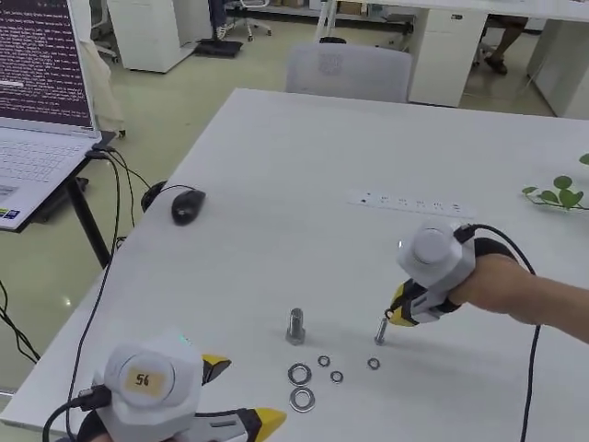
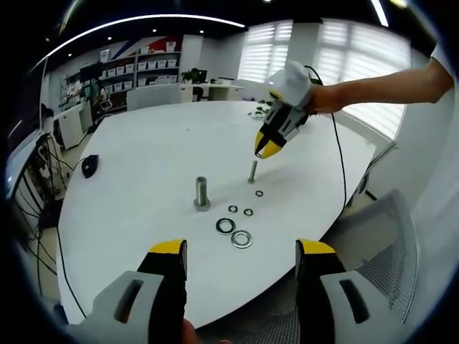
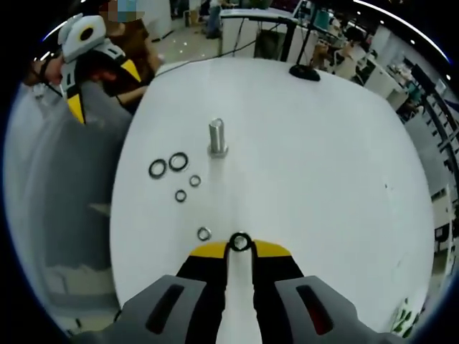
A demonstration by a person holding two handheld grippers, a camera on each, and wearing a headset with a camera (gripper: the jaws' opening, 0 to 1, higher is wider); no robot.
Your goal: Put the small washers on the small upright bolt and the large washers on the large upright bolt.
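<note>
Washers lie loose on the white surface (image 1: 276, 166) just in front of two upright bolts. In the head view, two large washers (image 1: 299, 374) sit side by side below the large bolt (image 1: 295, 327). Three small washers (image 1: 337, 377) are scattered between them and the small bolt (image 1: 380, 331), which stands apart to the right. The right gripper (image 1: 398, 319) reaches in from the right, its yellow tips just beside the top of the small bolt. That view does not reveal what the tips carry. The right gripper view does: the jaws are pressed close together on a small washer (image 3: 240, 242) pinched at their very tips. Whether that ring touches the bolt I cannot tell. The left gripper view looks across the surface and shows the gap between the right gripper's tips and the small bolt's head more clearly. It also shows the left gripper (image 2: 242, 249) with its own jaws spread wide and nothing between them, near the surface's edge. A mouse (image 1: 188, 206) and a power strip (image 1: 409, 203) lie farther back.
</note>
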